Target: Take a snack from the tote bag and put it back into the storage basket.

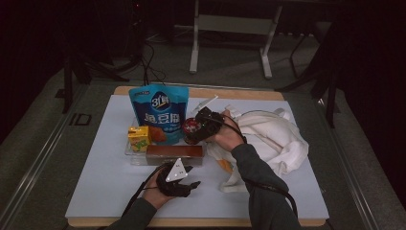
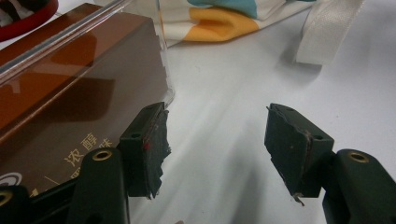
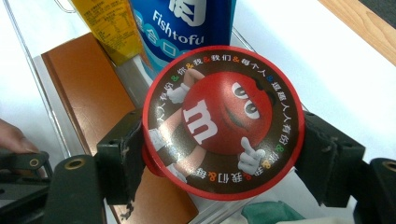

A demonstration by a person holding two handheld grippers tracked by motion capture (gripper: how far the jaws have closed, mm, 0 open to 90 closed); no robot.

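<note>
The right gripper clamps a round M&M's tub by its sides, one pad on each flank under the red-rimmed lid, and holds it above the clear tray that already carries a brown chocolate box, a yellow drink carton and a blue Fishtofu pouch. In the high view the tub hangs just right of the pouch, over the tray's right end. The left gripper waits with jaws apart and nothing between them, its left pad just beside the near corner of the chocolate box (whether it touches the tray wall I cannot tell). A white cloth bag lies crumpled to the right on the white table top.

The step in hand looks like setting the tub into the tray. To do it well, keep the lid level and lower it straight into the free space beside the pouch, behind the chocolate box, without nudging the upright pouch, which could tip easily. The tub should rest flat on the tray floor before the pads let go. The left gripper is well placed to steady the light tray against sliding.
</note>
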